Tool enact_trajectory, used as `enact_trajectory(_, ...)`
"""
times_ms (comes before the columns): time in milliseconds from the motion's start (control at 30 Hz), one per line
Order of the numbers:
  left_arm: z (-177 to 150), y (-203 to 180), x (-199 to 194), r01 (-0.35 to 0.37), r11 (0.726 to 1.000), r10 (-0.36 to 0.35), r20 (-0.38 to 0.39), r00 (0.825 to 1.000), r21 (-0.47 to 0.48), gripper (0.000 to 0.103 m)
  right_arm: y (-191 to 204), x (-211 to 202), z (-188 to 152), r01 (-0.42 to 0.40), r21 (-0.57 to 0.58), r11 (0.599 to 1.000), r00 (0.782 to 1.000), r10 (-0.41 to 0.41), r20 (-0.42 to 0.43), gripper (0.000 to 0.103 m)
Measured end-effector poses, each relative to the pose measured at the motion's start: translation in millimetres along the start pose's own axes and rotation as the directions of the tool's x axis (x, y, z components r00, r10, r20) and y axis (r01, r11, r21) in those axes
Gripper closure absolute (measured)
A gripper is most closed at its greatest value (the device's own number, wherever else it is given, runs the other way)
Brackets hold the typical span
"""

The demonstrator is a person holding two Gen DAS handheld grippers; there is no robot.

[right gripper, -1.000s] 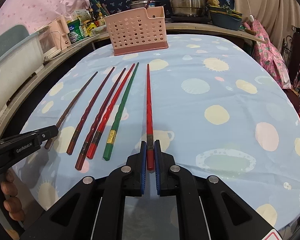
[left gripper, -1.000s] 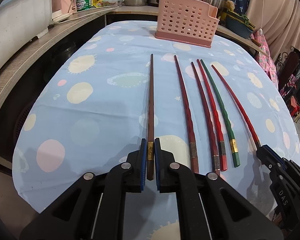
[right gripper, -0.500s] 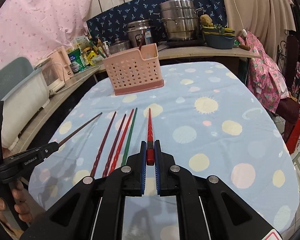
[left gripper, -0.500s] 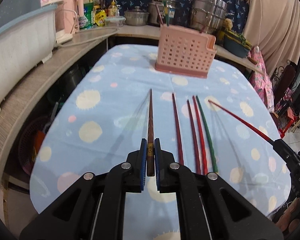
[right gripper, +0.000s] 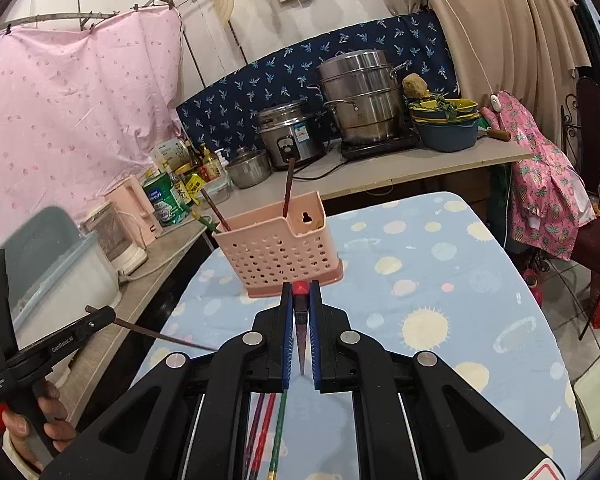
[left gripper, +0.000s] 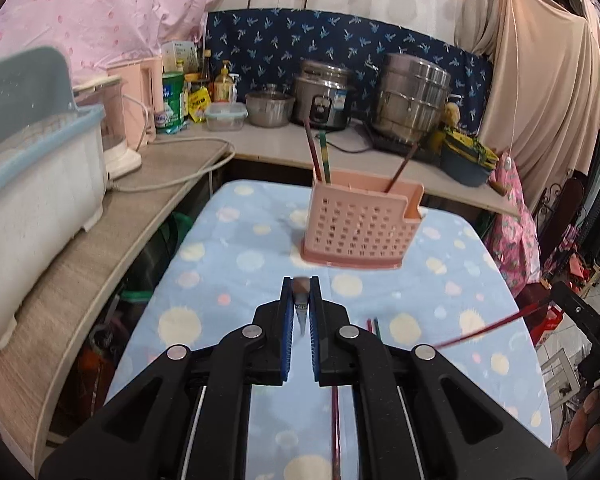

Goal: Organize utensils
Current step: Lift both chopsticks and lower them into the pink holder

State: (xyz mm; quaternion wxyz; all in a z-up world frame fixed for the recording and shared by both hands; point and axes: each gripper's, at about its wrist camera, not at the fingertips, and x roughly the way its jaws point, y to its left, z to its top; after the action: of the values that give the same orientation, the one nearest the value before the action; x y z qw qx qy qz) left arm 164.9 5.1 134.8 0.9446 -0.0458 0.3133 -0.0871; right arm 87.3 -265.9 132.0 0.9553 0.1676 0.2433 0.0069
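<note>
Both grippers have risen off the desk since a second ago, each carrying a chopstick that then lay flat on the cloth; the views now look out over the room rather than down at the row.

Largest is the desk (left gripper: 228, 248), under a blue spotted cloth, with open cloth on every side of the pink basket (left gripper: 360, 228), which stands upright toward the far end. The desk's left edge runs just beside a long wooden counter (left gripper: 100, 248); its right edge drops to open floor. Behind the far edge, a second counter (right gripper: 420, 164) carries steel pots.

Three chopsticks already stand tilted in the basket. On the near cloth, partly hidden under the gripper bodies, the remaining chopsticks (right gripper: 266, 432) lie side by side, a green one among dark red ones.

In the left wrist view the left gripper (left gripper: 301, 292) has its jaws narrow, clamped on the brown chopstick (left gripper: 301, 286), whose butt end shows between the jaw tips, seen end-on; it hangs in the air near side of the basket. In the right wrist view the right gripper (right gripper: 300, 292) is likewise pinched tight on the red chopstick (right gripper: 300, 289), butt end between the tips, clear of the basket's near wall. Each gripper appears at the edge of the other's view, its chopstick jutting out.
</note>
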Motion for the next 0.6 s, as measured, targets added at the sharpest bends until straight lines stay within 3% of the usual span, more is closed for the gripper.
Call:
enact_trajectory(300,56,-7,12,0.028,0.999,-0.027,0.039,0.999,-0.028,0.096,10,17,57,-0.022,-0.020,1.000,0.998,0.023,0.055,0.096)
enact_trajectory(600,134,-24,14,0.062,0.997,-0.055,0.155,0.986,-0.039,0.096,26,37,135,-0.037,-0.030,0.999,0.983,0.041,0.181,0.096)
